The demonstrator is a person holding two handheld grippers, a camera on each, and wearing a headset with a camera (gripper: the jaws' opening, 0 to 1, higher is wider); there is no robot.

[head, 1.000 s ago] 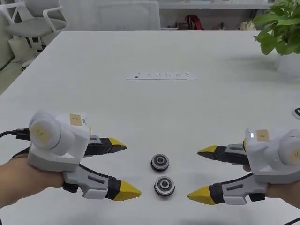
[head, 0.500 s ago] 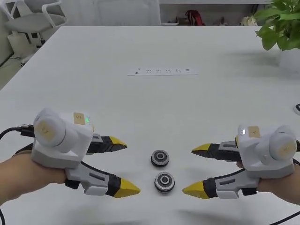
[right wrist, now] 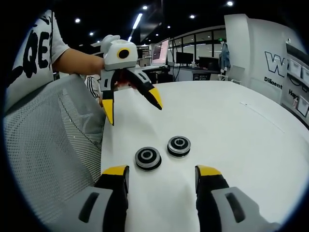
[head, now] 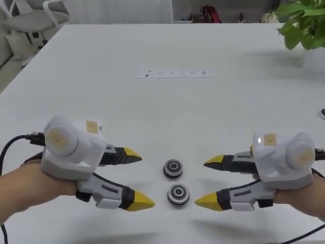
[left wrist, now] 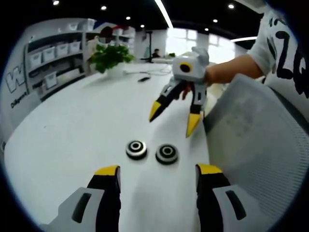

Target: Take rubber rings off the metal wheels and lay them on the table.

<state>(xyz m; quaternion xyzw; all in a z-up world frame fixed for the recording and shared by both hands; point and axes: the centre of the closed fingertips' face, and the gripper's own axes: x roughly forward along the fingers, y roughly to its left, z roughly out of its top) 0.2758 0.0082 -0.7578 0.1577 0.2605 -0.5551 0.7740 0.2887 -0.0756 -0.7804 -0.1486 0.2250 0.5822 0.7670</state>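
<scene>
White table [head: 167, 117]: wide, pale top.
Metal wheels, two, dark rubber rings on: far wheel [head: 173, 168] and near wheel [head: 178, 193], lying flat, just beside each other, not touching.
Left gripper [head: 143, 180]: white body, yellow-tipped jaws spread apart, pointing right at the wheels, near but clear of them.
Right gripper [head: 203, 181]: same build, jaws spread, pointing left; the wheels lie between the two grippers.
Socket strip [head: 175, 74]: set flat in the table, well beyond the wheels.
Plant [head: 302, 25]: green leaves, far right corner.
Office chair [head: 33, 20]: off the far left corner.
</scene>
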